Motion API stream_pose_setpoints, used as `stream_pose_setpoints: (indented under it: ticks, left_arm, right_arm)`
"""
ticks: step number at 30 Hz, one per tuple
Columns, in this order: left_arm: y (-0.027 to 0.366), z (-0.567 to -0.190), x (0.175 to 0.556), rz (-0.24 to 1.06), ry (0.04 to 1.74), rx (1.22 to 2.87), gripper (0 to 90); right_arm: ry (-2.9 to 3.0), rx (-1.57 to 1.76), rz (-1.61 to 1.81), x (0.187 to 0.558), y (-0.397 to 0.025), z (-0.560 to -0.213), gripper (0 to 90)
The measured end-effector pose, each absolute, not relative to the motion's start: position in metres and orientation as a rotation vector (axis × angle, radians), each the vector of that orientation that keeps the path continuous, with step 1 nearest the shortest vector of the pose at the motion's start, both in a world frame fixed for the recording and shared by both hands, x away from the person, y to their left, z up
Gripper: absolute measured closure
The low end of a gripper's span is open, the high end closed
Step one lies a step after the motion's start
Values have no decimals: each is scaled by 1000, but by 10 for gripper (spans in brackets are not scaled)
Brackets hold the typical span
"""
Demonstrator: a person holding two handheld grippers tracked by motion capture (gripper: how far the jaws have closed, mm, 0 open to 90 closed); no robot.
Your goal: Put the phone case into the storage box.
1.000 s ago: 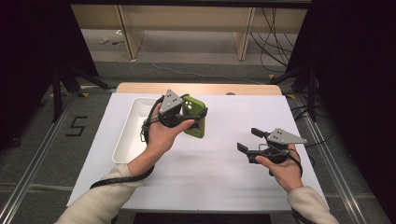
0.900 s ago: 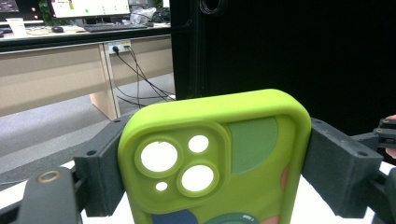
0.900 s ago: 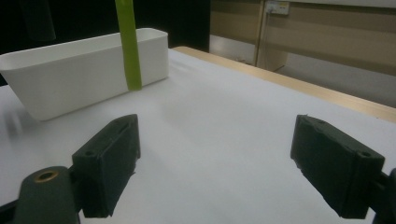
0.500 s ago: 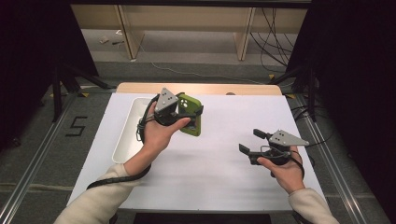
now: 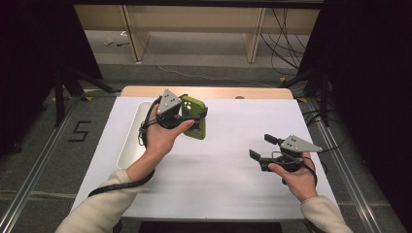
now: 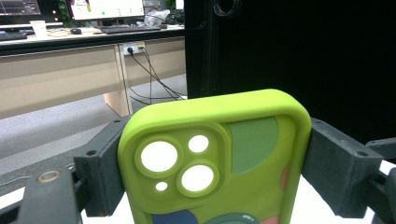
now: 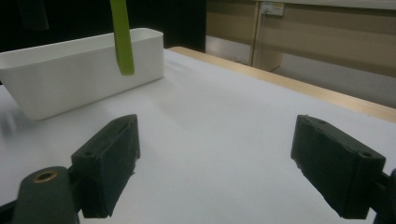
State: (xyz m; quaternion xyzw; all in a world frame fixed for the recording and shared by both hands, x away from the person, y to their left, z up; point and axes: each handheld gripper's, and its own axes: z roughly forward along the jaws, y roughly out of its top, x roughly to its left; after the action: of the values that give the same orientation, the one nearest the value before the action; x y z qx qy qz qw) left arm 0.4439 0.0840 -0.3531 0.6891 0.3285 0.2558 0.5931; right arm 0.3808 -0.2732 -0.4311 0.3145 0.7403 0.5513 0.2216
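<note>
My left gripper (image 5: 194,117) is lifted above the white table and shut on a lime-green phone case (image 5: 193,118). In the left gripper view the case (image 6: 219,158) stands upright between the two black jaws, its camera cutouts facing me, with dark green, blue and pink patches lower down. The right gripper view shows the same case (image 7: 122,37) edge-on, hanging over the table beside the tray. My right gripper (image 5: 261,148) hovers low at the table's right side, jaws wide apart with nothing between them (image 7: 215,163).
A long white tray (image 5: 131,138) lies at the table's left side, just left of my left hand; its wall (image 7: 70,70) shows in the right gripper view. The white table surface (image 5: 228,179) spreads between the two hands. A wooden strip (image 5: 209,92) edges the far side.
My left gripper has carried the phone case a little leftward and farther back, toward the tray side. The right gripper has barely shifted and stays open.
</note>
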Motion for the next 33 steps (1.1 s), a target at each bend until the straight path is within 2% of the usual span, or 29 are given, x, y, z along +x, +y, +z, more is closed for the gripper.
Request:
stream_pose_setpoints:
  ticks: [33]
  left_arm:
    - [106,-345,452,640,822,1568,167]
  right_arm:
    - [2040,882,1524,381,-275,-433,166]
